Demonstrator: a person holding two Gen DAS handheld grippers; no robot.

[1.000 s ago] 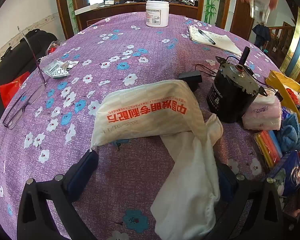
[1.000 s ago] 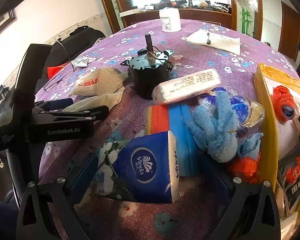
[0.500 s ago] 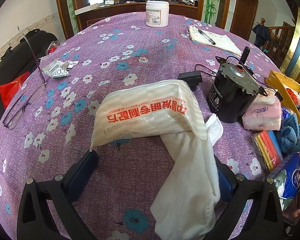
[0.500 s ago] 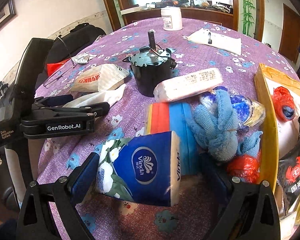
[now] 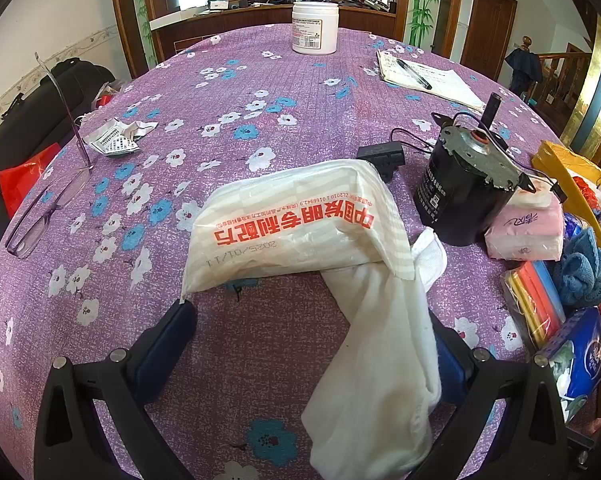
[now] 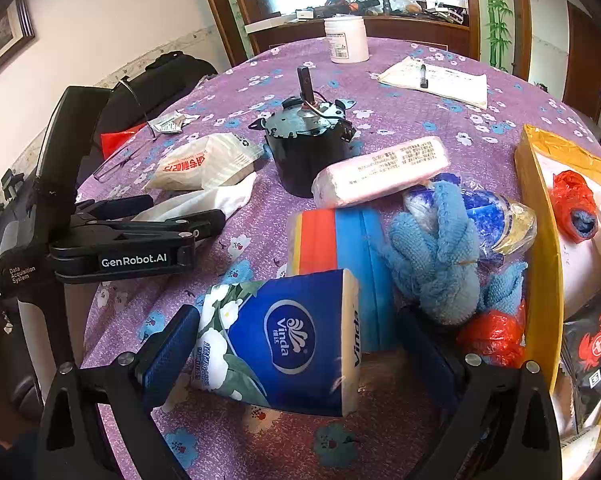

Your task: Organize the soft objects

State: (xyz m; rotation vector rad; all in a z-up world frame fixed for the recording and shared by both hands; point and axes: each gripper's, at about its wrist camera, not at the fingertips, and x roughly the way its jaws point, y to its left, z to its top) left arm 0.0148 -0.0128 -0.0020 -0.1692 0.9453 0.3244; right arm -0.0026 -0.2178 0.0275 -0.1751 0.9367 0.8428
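Left gripper [image 5: 312, 344] has its jaws spread wide, nothing clamped; the white cloth [image 5: 380, 360] lies between them, brushing the right finger, with the white packet [image 5: 288, 232] at 12 o'clock. Right gripper [image 6: 296, 344] also gapes, jaws apart around the blue Vinda tissue pack [image 6: 284, 344]; the blue towel [image 6: 436, 256] sits at 1 o'clock on the purple tablecloth [image 5: 260, 92].

Probably home: floral tablecloth [image 5: 260, 92], wooden doors [image 5: 486, 28].
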